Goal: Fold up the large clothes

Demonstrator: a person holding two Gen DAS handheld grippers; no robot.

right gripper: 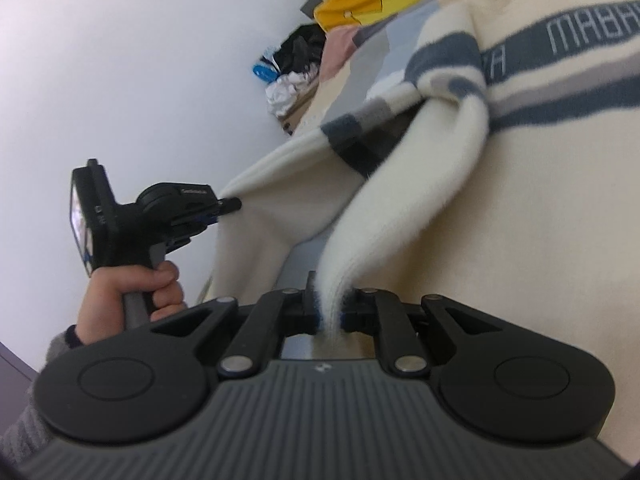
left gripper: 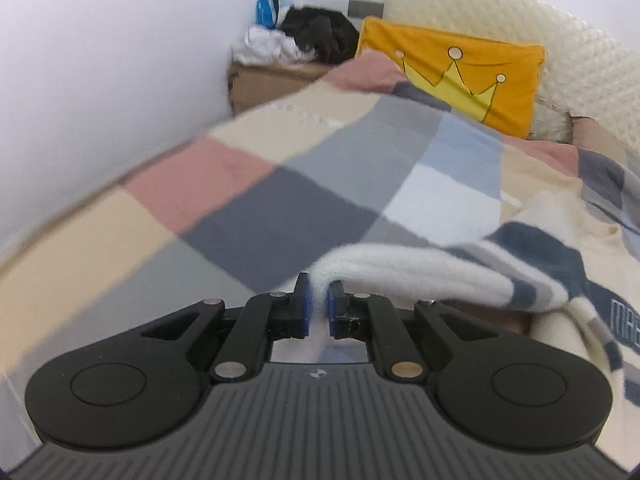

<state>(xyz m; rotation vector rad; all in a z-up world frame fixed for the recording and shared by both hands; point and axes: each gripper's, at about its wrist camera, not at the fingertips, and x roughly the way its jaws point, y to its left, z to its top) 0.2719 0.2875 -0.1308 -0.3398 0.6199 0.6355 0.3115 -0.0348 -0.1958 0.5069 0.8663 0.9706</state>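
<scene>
Jaws of the left gripper are pinched nearly together on a fold of the cream sweater, the blue pads pressing the fuzzy knit from both sides. Jaws of the right gripper are likewise clamped almost closed on a cream strip of the same sweater, which runs up from the pads as a twisted band.

In the right wrist view the left gripper appears at the left, held by a hand with a grey sleeve at the wrist, its tips gripping a cream edge of the garment that hangs off the bed's side. The sweater carries dark blue and grey stripes and a blue band with pale lettering; its body lies spread on the bed, while the gripped parts are lifted and bunched.

Beneath it is a checked bedspread in pink, beige, grey and blue squares. At the head of the bed an orange pillow with a yellow crown leans against a cream quilted headboard.

In the corner by the white wall stands a cardboard box, topped with crumpled white cloth, a black item and something blue
</scene>
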